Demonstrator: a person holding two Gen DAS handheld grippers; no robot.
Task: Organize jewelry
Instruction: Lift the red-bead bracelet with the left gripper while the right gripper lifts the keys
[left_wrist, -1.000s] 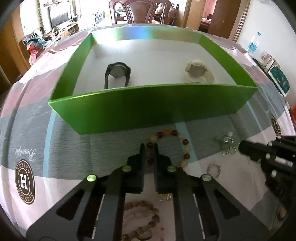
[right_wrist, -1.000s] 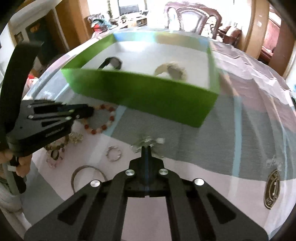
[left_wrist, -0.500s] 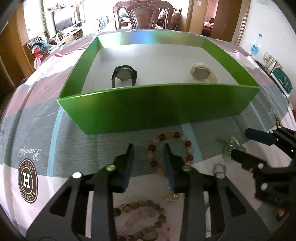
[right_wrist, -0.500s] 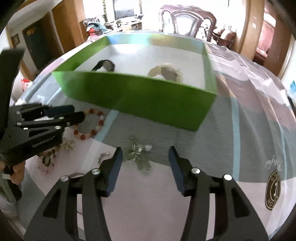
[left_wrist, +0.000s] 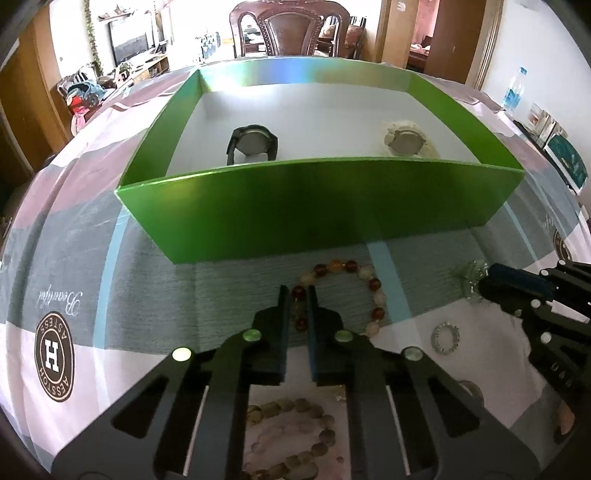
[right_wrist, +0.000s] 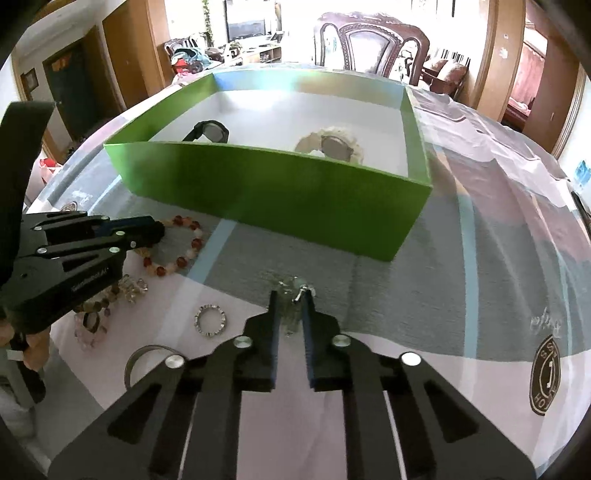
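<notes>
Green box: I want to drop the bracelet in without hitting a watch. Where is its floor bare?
The green box has bare white floor between the black watch and the cream watch, and along its far wall. The cloth in front is crowded: beaded bracelet, small ring, both grippers.
</notes>
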